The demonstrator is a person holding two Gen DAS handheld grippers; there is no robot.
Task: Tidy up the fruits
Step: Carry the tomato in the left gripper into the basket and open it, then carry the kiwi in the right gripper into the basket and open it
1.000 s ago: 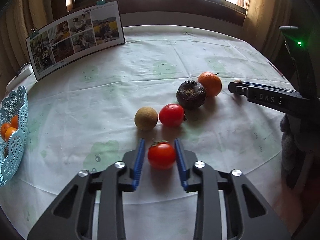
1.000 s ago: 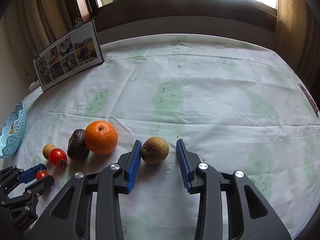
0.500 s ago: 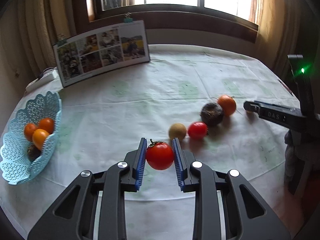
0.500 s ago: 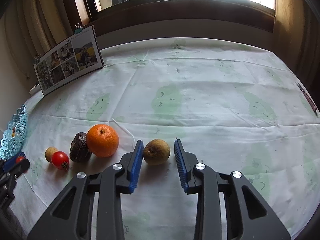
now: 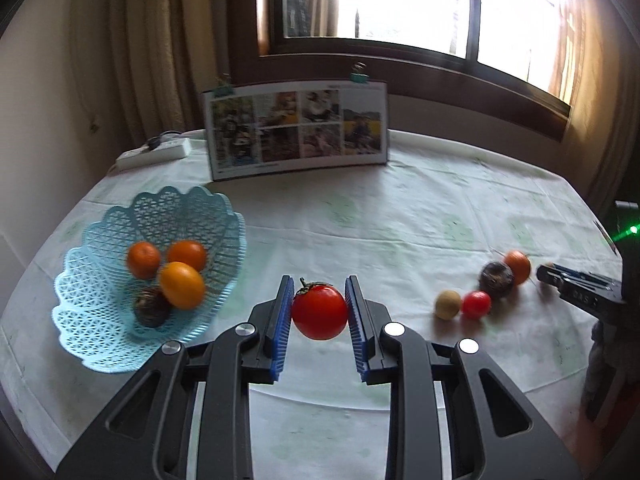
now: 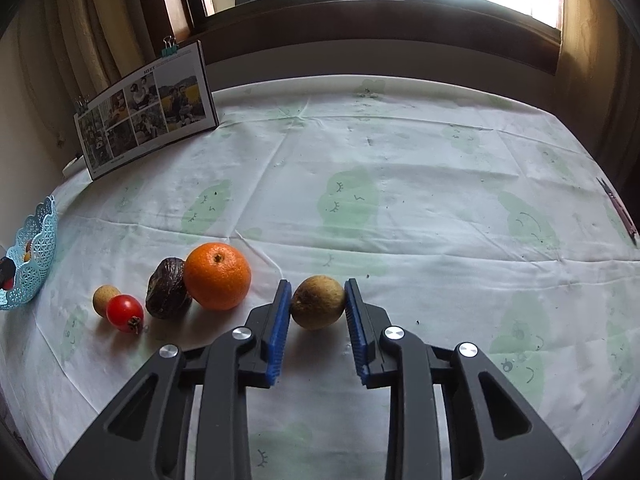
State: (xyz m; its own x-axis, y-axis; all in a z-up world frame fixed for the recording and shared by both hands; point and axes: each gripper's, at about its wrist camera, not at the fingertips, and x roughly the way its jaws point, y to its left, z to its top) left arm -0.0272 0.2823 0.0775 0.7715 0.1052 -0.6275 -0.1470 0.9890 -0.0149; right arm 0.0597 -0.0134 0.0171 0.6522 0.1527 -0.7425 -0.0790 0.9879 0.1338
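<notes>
Tomato (image 5: 319, 312), pinched between the left gripper (image 5: 319, 314) pads, hangs above the bench (image 5: 360, 216); the blue basket (image 5: 100, 340) lies just to its left. The right gripper (image 6: 318, 308) closes on a brown fruit (image 6: 318, 302) resting far right.

The blue basket (image 6: 34, 252) is cut off by the right-wrist view's left edge.

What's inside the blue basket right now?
The blue basket holds three orange fruits and one dark wrinkled fruit near its front. Anything beneath them is covered. The tomato is not in it; the left claw holds it off the table.
</notes>
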